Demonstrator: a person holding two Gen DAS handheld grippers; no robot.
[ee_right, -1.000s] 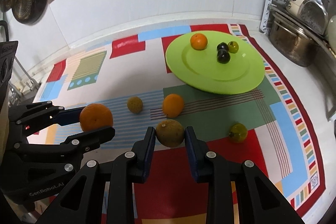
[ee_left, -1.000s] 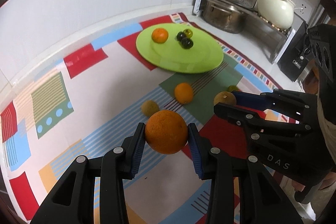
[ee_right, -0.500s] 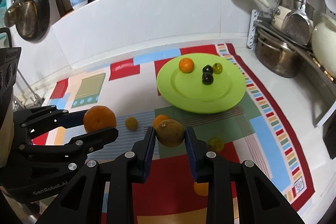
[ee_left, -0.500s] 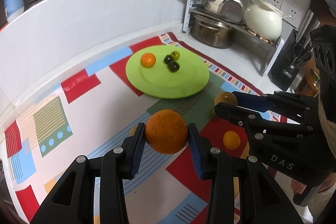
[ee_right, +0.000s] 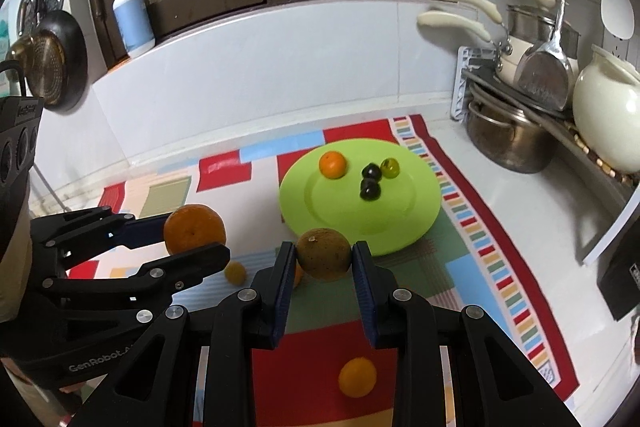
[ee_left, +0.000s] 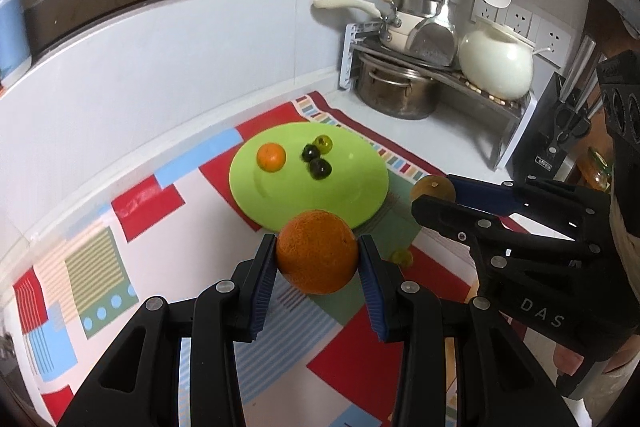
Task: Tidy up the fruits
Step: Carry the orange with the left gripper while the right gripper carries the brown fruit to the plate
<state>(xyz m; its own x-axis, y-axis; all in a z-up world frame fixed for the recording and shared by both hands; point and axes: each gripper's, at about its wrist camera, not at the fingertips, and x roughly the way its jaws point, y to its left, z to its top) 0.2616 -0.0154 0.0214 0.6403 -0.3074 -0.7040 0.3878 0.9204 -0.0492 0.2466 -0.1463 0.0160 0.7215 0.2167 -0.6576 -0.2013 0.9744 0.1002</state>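
Fingers of left gripper [ee_left: 318, 259] pinch big orange [ee_left: 317, 251], held clear above mat, prob. for carry to green plate [ee_left: 360, 195] w/ other fruit. Right-wrist view: right gripper [ee_right: 324, 257] clamps brownish fruit [ee_right: 324, 253], likewise aimed at plate; small orange [ee_right: 357, 377] on mat.

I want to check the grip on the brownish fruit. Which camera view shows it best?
The right wrist view: the brownish fruit sits centred, pressed between the right gripper pads. The left wrist view shows only its top behind that gripper's finger.
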